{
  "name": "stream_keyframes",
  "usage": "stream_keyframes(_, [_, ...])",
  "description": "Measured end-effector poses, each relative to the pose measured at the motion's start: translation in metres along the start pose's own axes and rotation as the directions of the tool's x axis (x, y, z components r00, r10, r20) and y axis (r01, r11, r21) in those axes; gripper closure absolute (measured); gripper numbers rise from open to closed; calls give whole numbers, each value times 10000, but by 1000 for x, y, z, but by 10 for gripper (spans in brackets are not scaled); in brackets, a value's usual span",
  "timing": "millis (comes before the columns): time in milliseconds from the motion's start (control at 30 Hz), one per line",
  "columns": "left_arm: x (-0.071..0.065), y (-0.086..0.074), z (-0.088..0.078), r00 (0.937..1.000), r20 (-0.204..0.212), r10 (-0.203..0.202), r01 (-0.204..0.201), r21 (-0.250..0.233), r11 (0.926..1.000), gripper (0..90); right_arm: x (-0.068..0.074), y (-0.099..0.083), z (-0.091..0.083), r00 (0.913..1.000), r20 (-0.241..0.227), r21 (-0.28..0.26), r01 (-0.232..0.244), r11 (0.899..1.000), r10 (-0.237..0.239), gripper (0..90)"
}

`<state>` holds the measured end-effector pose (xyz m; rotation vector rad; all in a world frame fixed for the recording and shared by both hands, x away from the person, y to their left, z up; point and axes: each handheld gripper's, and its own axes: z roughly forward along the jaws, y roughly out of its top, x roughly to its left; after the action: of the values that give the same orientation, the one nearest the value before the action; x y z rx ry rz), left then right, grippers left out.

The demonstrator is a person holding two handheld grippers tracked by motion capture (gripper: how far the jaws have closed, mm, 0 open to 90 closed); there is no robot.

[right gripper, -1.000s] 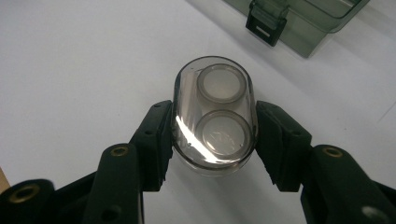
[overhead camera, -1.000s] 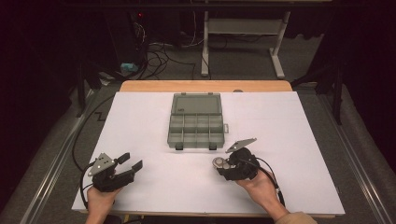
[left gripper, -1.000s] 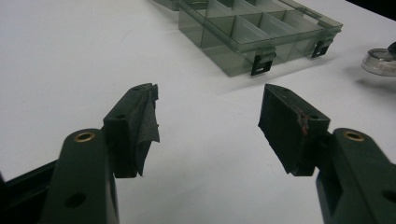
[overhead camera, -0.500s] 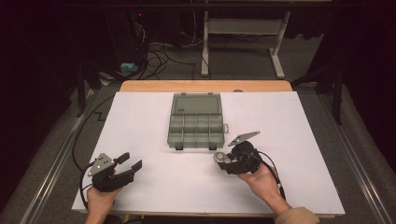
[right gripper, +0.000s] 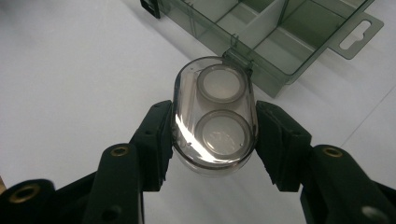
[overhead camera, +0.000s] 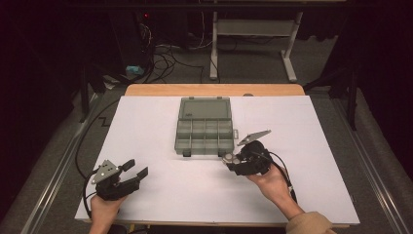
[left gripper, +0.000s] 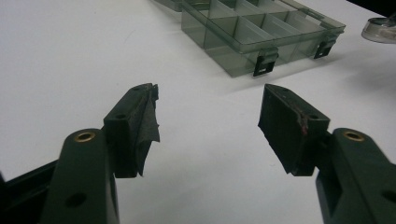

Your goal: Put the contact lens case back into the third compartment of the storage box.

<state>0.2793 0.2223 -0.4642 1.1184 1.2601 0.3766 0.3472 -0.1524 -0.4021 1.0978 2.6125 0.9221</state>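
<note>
The right gripper point(right gripper: 214, 135) is pinching a clear oval case point(right gripper: 214, 116) beside the open organizer box point(overhead camera: 204, 127), while the left gripper point(left gripper: 208, 123) is resting spread, nearer the person.

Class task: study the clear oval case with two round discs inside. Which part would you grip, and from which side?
Grip the clear oval case across its narrow width, pads on the two long, nearly parallel flanks, approaching from one rounded end. The right gripper holds it this way; the rounded ends offer no flat seat.

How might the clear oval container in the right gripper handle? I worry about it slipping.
The clear oval container looks like glossy hard plastic, so probably stiff but slippery against the right gripper pads. It seems light. Its rounded sides may let it twist between the jaws.
</note>
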Motion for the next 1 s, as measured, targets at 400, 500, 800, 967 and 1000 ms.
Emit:
stream_keyframes(400, [1,0,0,10000,-19,-25,25,30,10000,370,-6,14,-5,10000,39,-165,-8,9999,9,494])
stream_keyframes(500, [1,0,0,10000,-19,-32,32,30,10000,371,-8,18,-6,10000,75,-170,28,9999,-27,494])
stream_keyframes(800, [1,0,1,10000,-31,-48,48,31,10000,371,-13,24,-5,9999,16,-210,-111,9997,112,494])
stream_keyframes(967, [2,0,1,10000,-33,-37,38,36,10000,371,-15,28,-4,9999,46,-193,-123,9997,124,494])
stream_keyframes(1000, [2,0,1,10000,-37,-43,43,34,10000,371,-16,29,-3,9999,66,-200,-103,9997,105,494])
